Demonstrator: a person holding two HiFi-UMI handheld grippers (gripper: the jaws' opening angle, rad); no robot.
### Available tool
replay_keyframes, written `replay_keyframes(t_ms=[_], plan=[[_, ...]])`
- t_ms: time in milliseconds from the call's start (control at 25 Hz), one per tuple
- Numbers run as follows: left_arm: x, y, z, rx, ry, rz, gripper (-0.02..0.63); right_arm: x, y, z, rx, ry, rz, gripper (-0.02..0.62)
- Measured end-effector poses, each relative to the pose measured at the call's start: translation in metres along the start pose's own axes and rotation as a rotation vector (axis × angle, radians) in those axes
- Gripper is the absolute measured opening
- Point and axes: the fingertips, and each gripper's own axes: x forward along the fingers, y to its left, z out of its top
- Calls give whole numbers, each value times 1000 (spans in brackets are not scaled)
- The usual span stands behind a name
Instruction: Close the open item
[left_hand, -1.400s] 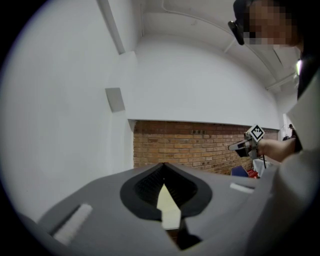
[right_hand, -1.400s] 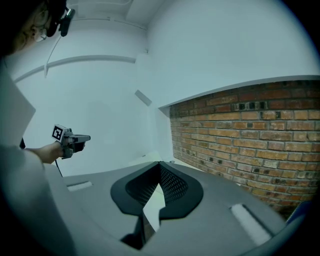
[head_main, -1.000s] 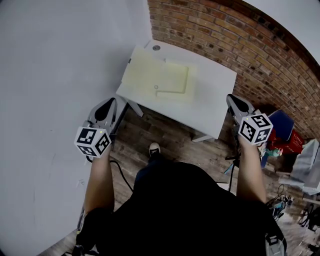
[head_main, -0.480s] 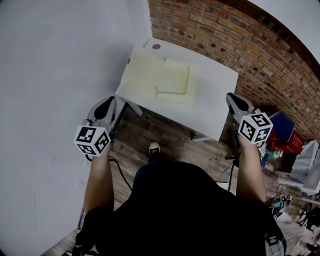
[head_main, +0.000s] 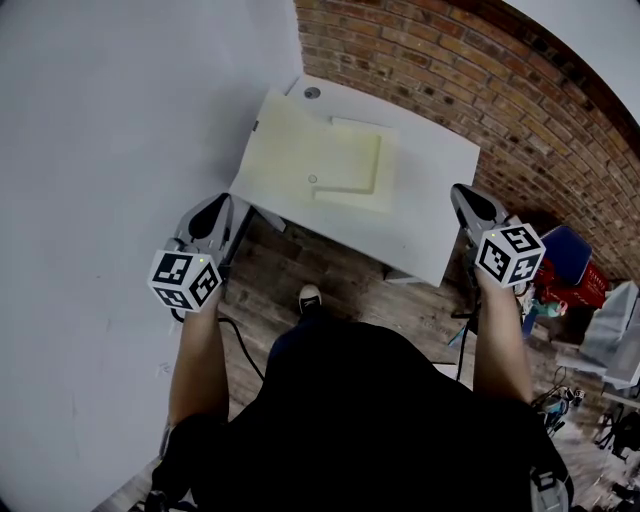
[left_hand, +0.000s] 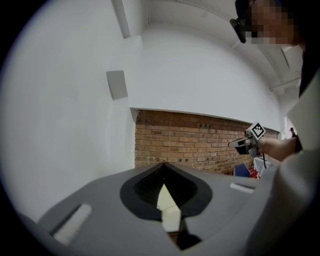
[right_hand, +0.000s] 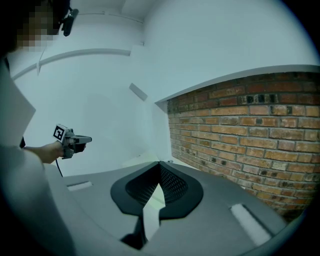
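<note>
A pale yellow flat item (head_main: 300, 155) lies open on the white table (head_main: 430, 225) in the corner, its smaller raised part (head_main: 352, 165) to the right. My left gripper (head_main: 215, 212) hangs short of the table's near left corner, over the floor. My right gripper (head_main: 466, 200) hovers by the table's near right corner. Neither touches the item. In the left gripper view the jaws meet at the tip (left_hand: 164, 167) with nothing between them, and the right gripper (left_hand: 248, 142) shows far off. The right gripper view shows its jaws closed at the tip (right_hand: 160, 164) and empty.
A white wall (head_main: 120, 110) runs along the left and a brick wall (head_main: 450, 70) behind the table. A small round grey thing (head_main: 313, 93) sits at the table's far corner. Blue and red clutter (head_main: 570, 265) lies on the wood floor at right; a cable (head_main: 245, 355) trails by my shoe (head_main: 310, 297).
Both grippers have drifted a little forward toward the table, and the view has shifted with them. Both pairs of jaws look unchanged.
</note>
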Motion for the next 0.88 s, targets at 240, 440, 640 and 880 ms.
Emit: replay_keyframes(t_ms=[240, 440, 640, 880], plan=[[13, 11, 0, 3, 15, -9, 3, 15, -3, 4, 3, 9, -5, 0], [24, 27, 0, -3, 24, -18, 3, 32, -2, 8, 3, 24, -10, 0], [33, 45, 3, -9, 25, -29, 3, 47, 3, 14, -1, 34, -21, 0], [45, 67, 7, -14, 28, -49, 3, 62, 7, 25, -1, 34, -41, 0]])
